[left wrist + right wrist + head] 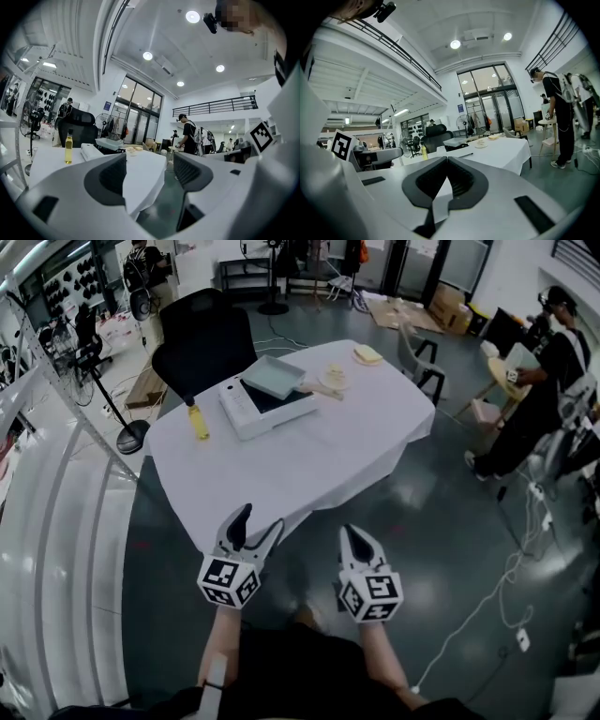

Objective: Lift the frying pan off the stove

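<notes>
Standing well off the worktop point(328, 451), pre-approach: left gripper point(260, 521) wide and empty, right gripper point(352, 534) closed on nothing; next, reach the frying pan point(274, 377) atop the stove point(246, 414).

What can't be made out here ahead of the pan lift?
- Frying pan handle: too small in the head view, too far off in both gripper views.
- Stove controls: too small in every view.
- Food beside the stove: too small to name.
- Table legs: hidden by the white cloth, head view.
</notes>
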### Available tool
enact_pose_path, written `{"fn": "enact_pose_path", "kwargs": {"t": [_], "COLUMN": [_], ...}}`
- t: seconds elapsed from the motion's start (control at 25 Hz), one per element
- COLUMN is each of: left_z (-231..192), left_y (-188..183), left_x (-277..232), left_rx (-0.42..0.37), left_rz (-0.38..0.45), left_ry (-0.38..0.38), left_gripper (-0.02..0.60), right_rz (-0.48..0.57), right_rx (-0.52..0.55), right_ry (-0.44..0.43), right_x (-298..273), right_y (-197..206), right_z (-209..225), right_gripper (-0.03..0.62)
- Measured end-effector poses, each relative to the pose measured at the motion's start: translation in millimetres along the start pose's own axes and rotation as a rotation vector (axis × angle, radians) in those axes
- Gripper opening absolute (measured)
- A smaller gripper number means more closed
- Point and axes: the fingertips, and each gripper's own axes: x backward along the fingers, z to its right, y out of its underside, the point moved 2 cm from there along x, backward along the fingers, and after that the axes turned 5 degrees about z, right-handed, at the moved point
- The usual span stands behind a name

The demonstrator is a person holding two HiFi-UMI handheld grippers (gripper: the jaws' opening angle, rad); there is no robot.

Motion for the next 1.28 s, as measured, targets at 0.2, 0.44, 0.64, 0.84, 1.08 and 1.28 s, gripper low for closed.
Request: {"fn": "enact_pose_path", "kwargs": {"t": [0.2,0.44,0.64,0.84,1.08,1.28], "left_z": [4,11,19,18,11,-4], "left_y": [6,20,30,35,37,30], "left_x": [-19,-22,-24,-40,-74,-118], "left_rx": [-0.004,0.015,0.037,0.04,0.04,0.041], "left_rz": [0.008,-0.011,-0.033,-0.037,-0.047,-0.038], "left_ry": [-0.022,-0.032,-0.016,-0.004,-0.005,-0.009], "left_gripper": [0.305,0.305,0.304,0.305,0.304,0.305], "right_rz": [0.0,0.008,-0.012,-0.014,-0.03,-0.027], "right_rx": [0.0,-0.026,-0.05,-0.054,-0.057,-0.052], "right_ry": [-0.021,-0.023,-0.018,0.003,0.009,0.007], "right_x": [-9,-4,0,-8,-33,-70], "right_y": [-3,4,18,21,16,4], "right_z": [18,30,31,44,67,92], "right_gripper": [0.005,0.005,0.005,0.005,0.005,0.005]}}
